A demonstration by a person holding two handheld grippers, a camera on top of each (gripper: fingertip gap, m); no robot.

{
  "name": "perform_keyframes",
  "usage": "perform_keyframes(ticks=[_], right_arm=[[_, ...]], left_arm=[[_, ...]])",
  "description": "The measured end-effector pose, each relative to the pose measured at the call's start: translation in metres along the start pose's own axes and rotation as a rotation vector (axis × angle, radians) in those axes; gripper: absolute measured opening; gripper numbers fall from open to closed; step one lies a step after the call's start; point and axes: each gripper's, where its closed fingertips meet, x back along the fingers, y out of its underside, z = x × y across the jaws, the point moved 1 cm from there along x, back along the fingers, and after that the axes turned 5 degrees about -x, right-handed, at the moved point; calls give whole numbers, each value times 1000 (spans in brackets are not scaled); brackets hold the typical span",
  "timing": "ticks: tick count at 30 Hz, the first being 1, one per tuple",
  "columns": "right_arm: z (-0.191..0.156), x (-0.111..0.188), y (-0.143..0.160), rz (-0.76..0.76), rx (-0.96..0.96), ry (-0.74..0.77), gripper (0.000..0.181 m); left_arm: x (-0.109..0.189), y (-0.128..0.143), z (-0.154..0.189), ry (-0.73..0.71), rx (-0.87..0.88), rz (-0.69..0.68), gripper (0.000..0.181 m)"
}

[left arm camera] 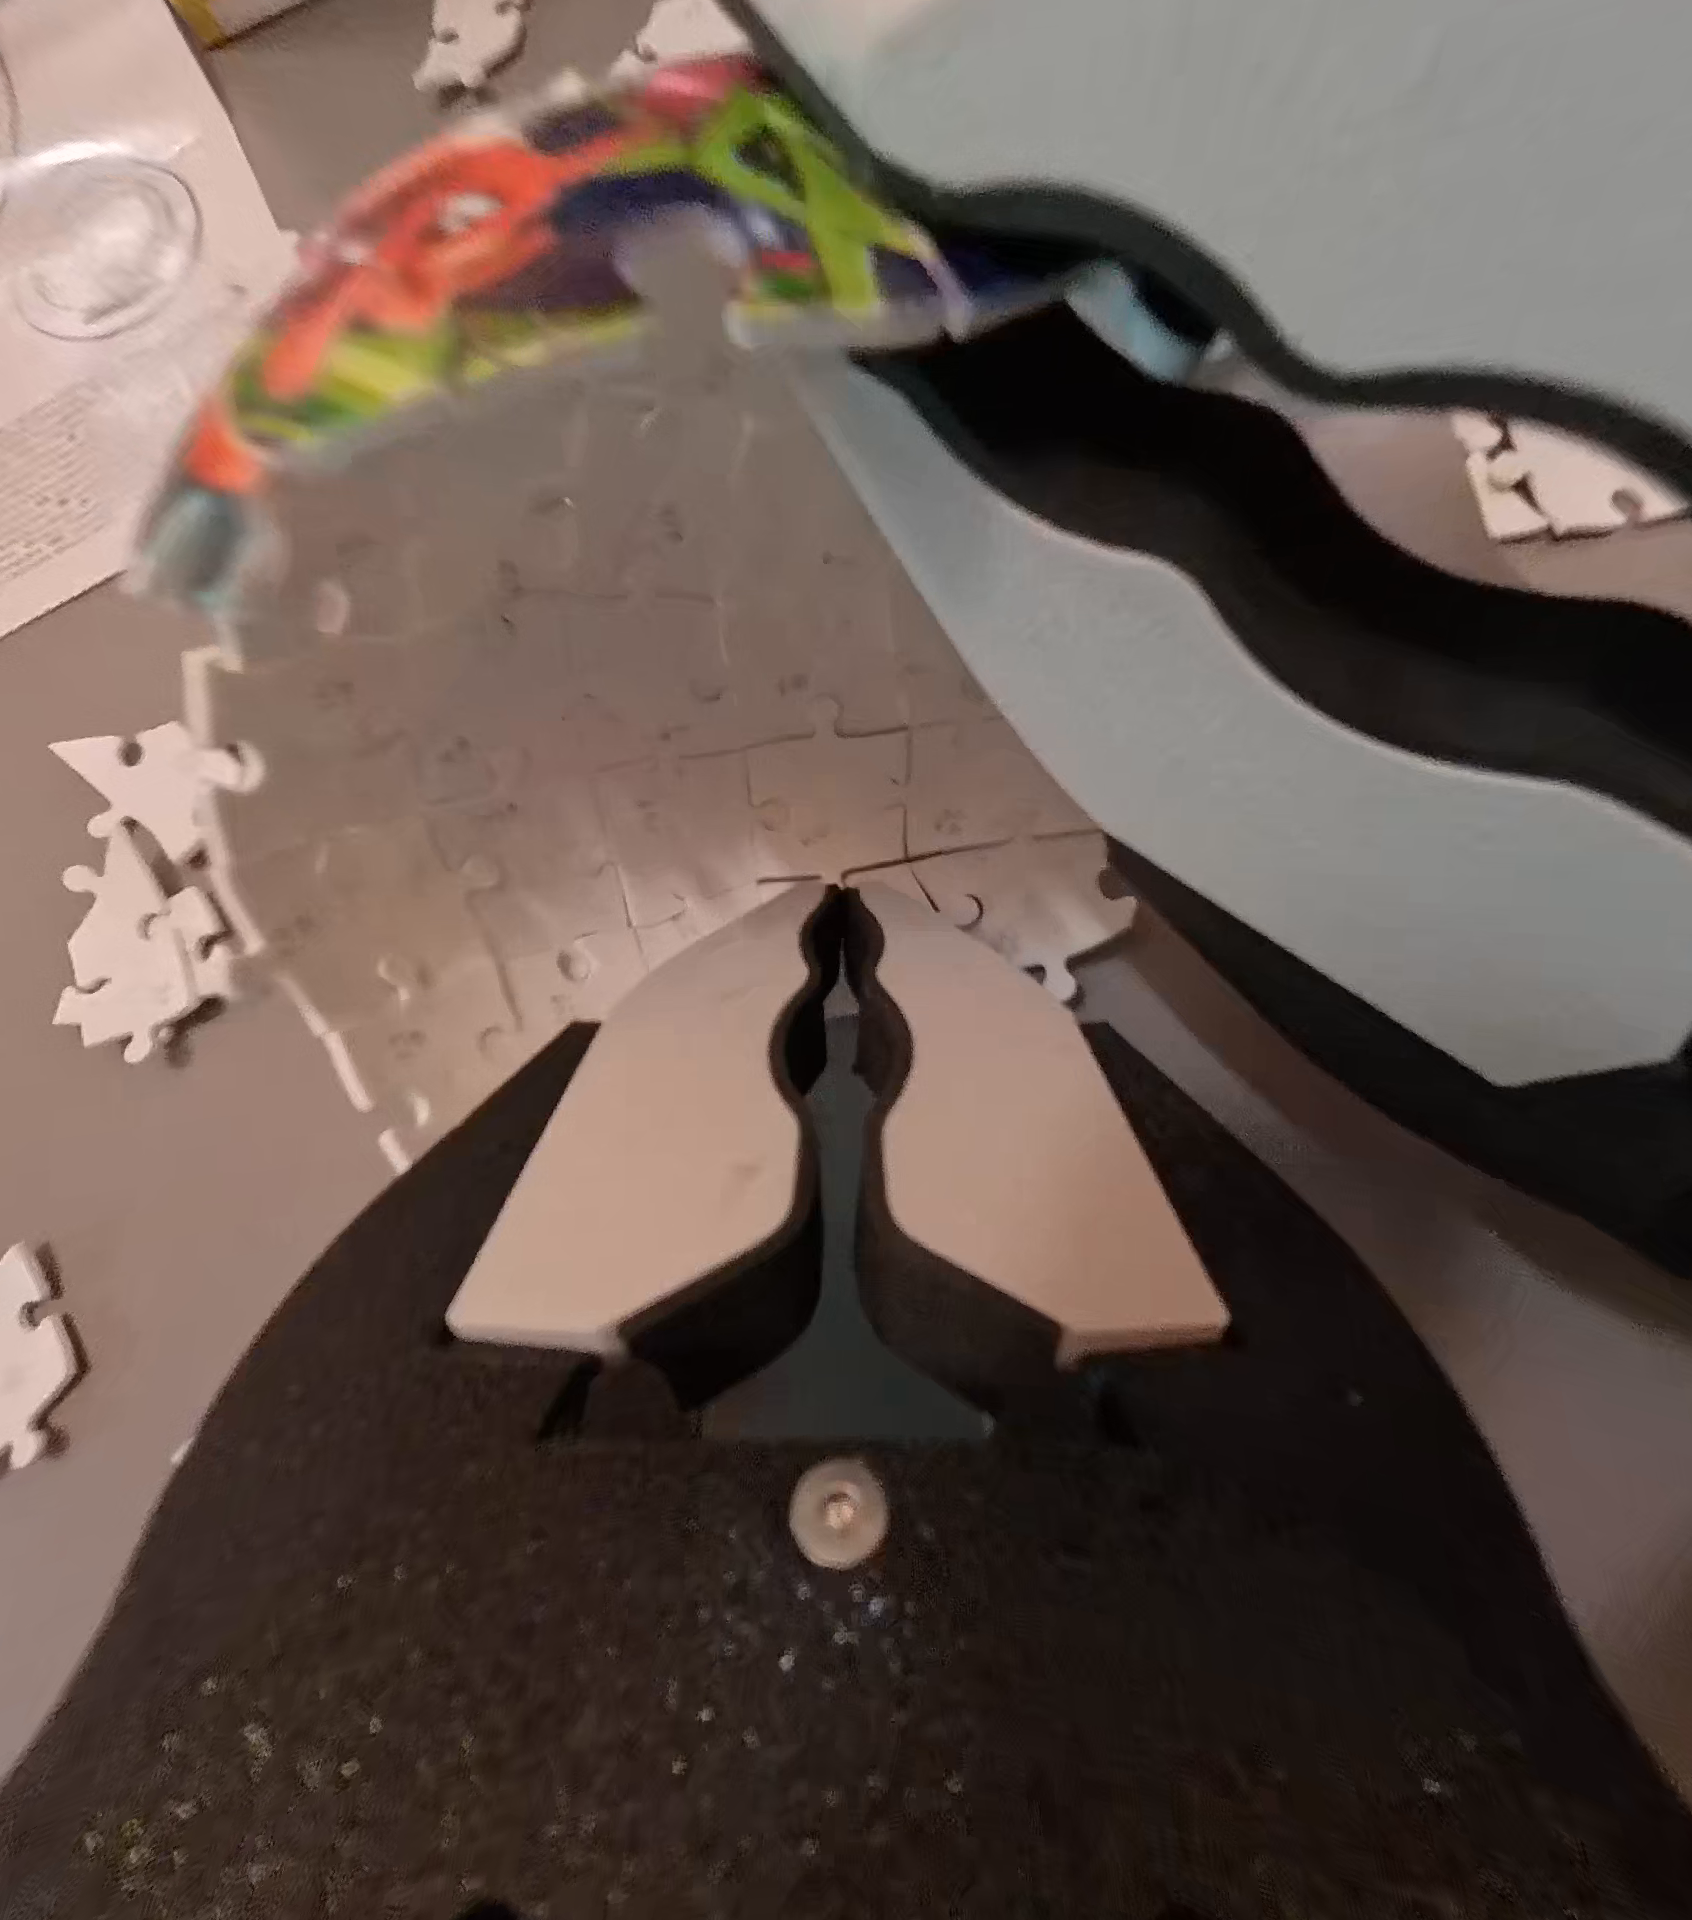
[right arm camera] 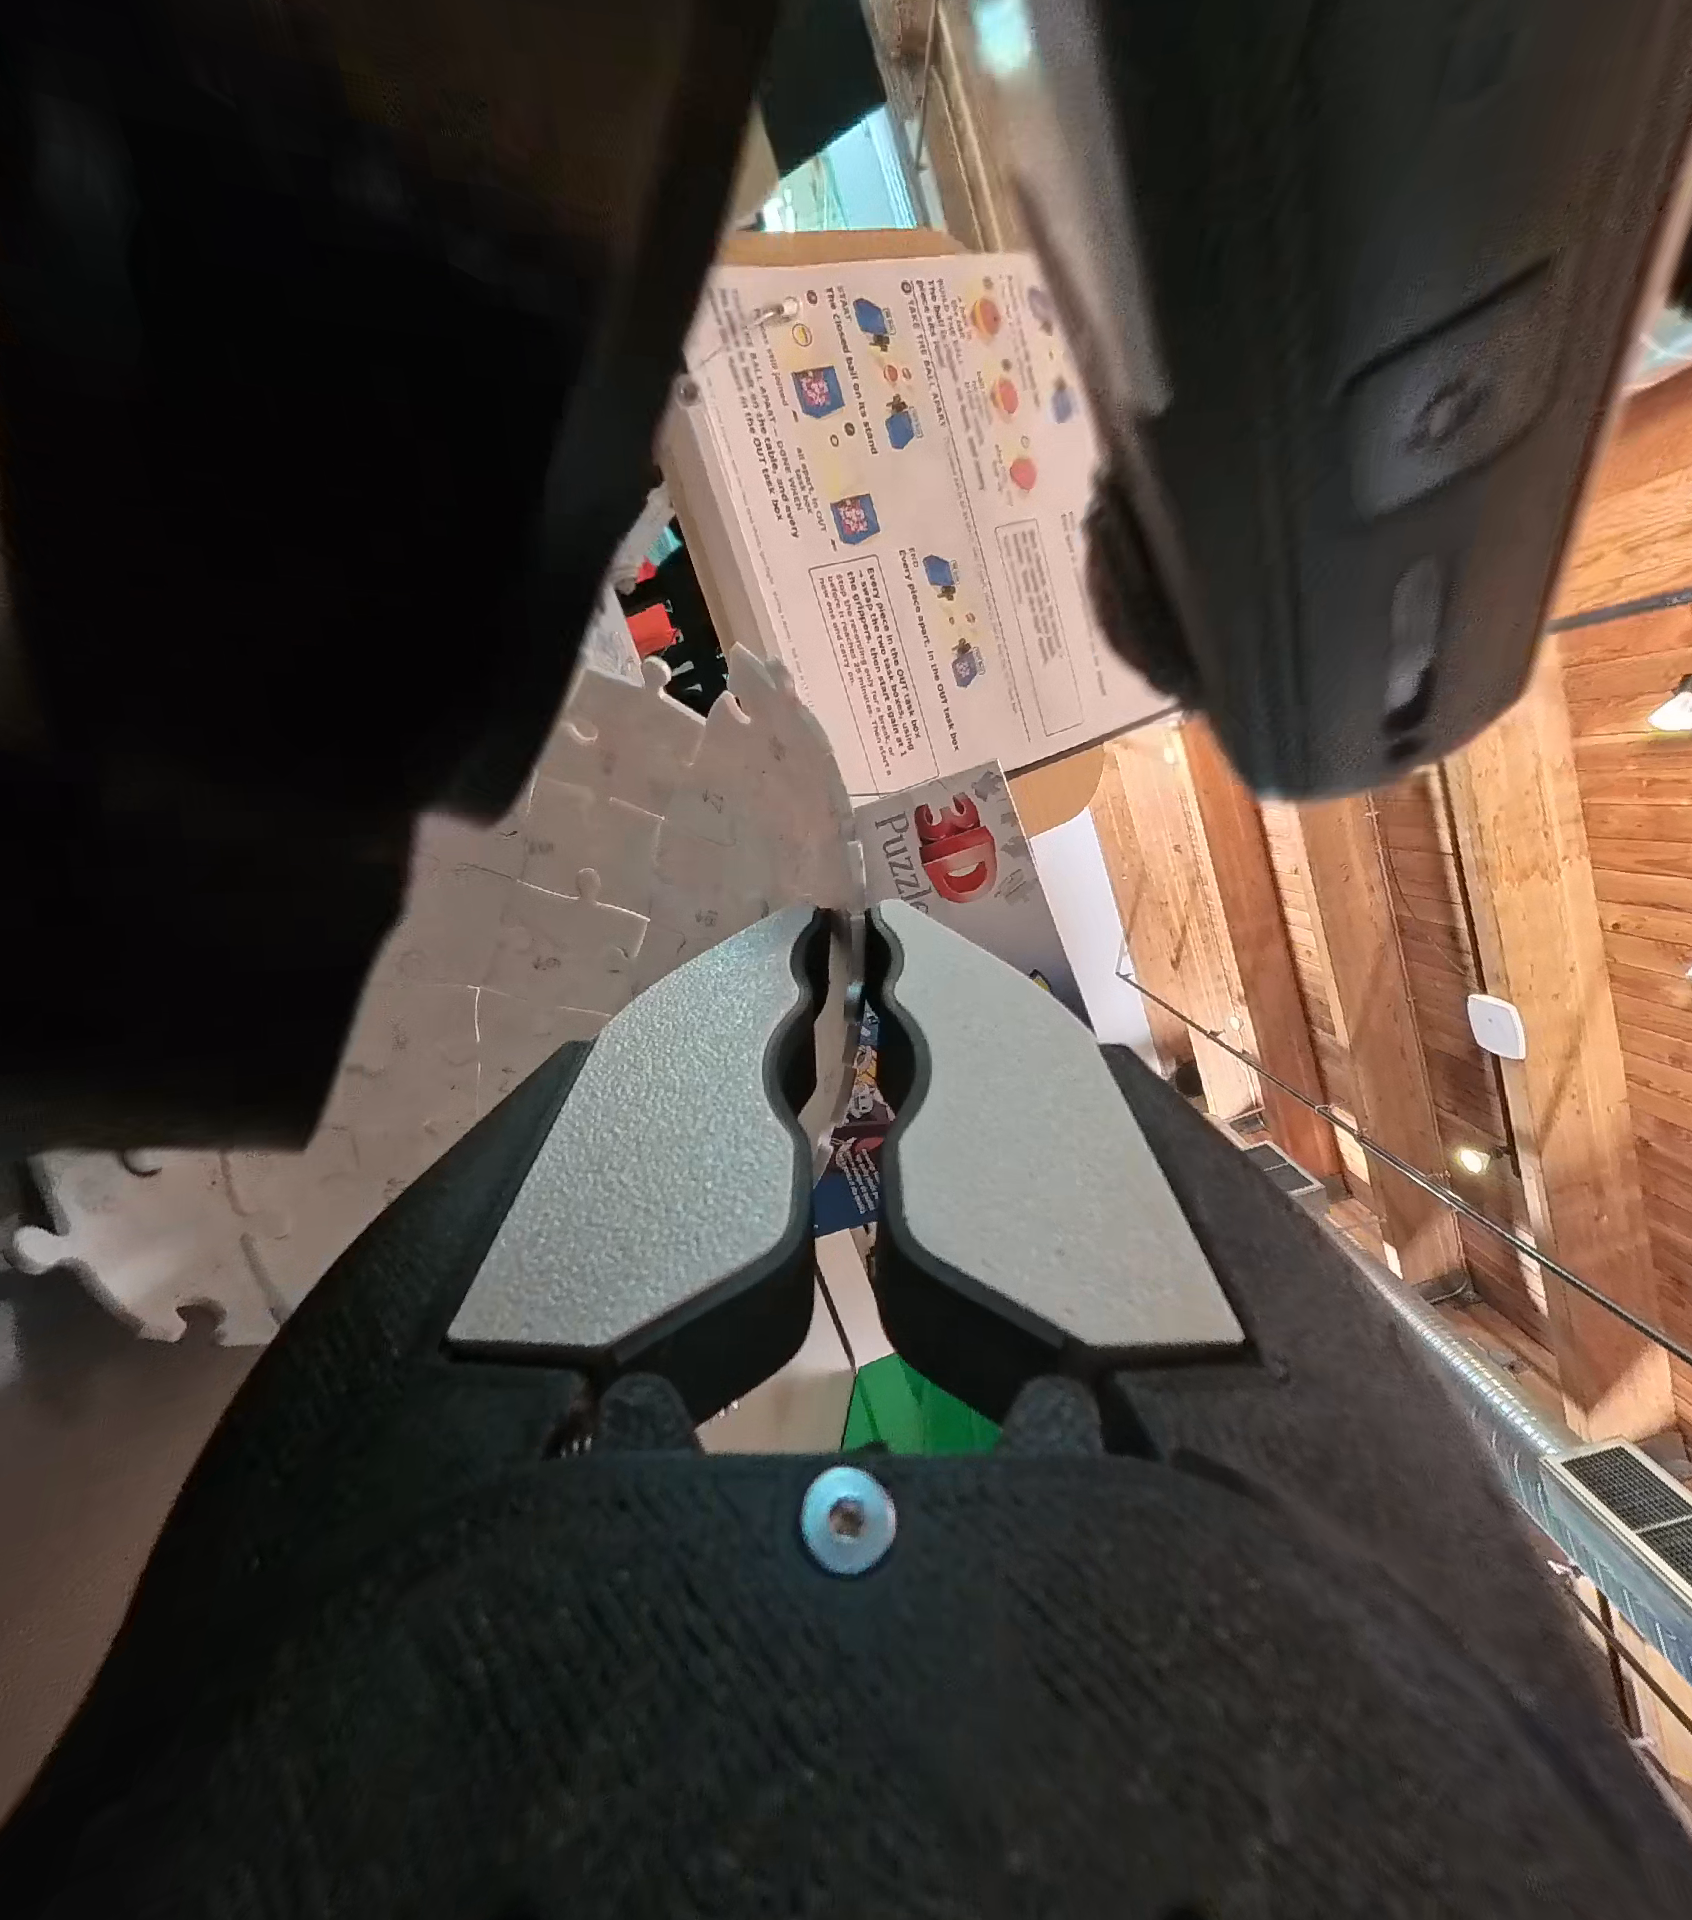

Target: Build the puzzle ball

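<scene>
The partly built puzzle ball is a curved shell of joined pieces. In the left wrist view I see its pale inner side (left arm camera: 613, 675) and its coloured outer side (left arm camera: 468, 239) at the far rim. My left gripper (left arm camera: 842, 909) is shut, with its tips against the shell's inner surface and nothing between the pads. My right gripper (left arm camera: 904, 332) comes in from the upper right and clamps the shell's far rim. In the right wrist view the right gripper (right arm camera: 847, 935) is shut on the shell's edge (right arm camera: 842, 997), which runs between its pads. The shell (right arm camera: 613, 883) curves away to the left.
Loose white pieces lie on the grey table (left arm camera: 146, 914), (left arm camera: 0, 1361), (left arm camera: 1559, 488). A paper sheet with clear plastic domes (left arm camera: 94, 239) is at the far left. A puzzle box (right arm camera: 967, 862) and an instruction sheet (right arm camera: 904, 468) stand behind. A dark blurred mass (right arm camera: 198, 520) fills the left. Across from one pair of fingers to the other is roughly 10 cm.
</scene>
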Motion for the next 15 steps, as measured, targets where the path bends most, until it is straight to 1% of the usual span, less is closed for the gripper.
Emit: perform_keyframes(ticks=[6,11,13,15], right_arm=[[0,0,2,-5,-18,-2,6],[-1,-1,2,-5,-31,-6,6],[-1,-1,1,-5,-30,-6,6],[0,0,1,-5,-27,-5,6]], left_arm=[[-3,0,-1,-50,-74,-17,0],[-6,-2,-1,-99,-108,-3,0],[-6,-2,-1,-100,-86,-1,0],[-6,-2,-2,-65,-17,18,0]])
